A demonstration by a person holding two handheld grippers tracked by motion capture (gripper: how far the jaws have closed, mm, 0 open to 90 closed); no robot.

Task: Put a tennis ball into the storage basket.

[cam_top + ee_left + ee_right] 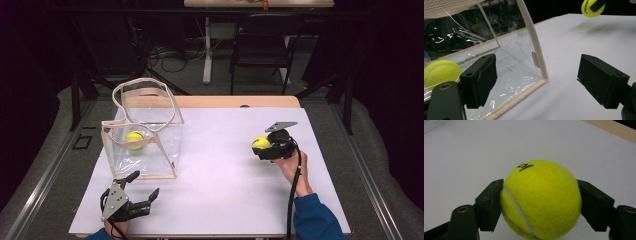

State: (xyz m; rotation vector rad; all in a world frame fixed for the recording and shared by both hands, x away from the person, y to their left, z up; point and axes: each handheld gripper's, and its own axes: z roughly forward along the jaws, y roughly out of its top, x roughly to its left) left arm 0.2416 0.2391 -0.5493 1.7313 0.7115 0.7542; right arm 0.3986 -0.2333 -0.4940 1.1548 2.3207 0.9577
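Observation:
A yellow tennis ball [541, 200] is clamped between the black jaws of my right gripper [265, 146], which is shut on it at the right side of the white table; the same ball [593, 7] hangs above the surface in the left gripper view. A second tennis ball [135, 139] lies inside a clear plastic bag [145, 150] with beige trim and handles, at the left; that ball [439, 72] shows through the bag wall. My left gripper [145, 187] rests open near the table's front left, just in front of the bag's near corner [544, 80], with nothing between its jaws.
The white table [220, 165] has a wooden strip along its far edge. A black chair [262, 45] and a table leg stand on the floor beyond. The bag's beige handles [145, 100] loop above its open top.

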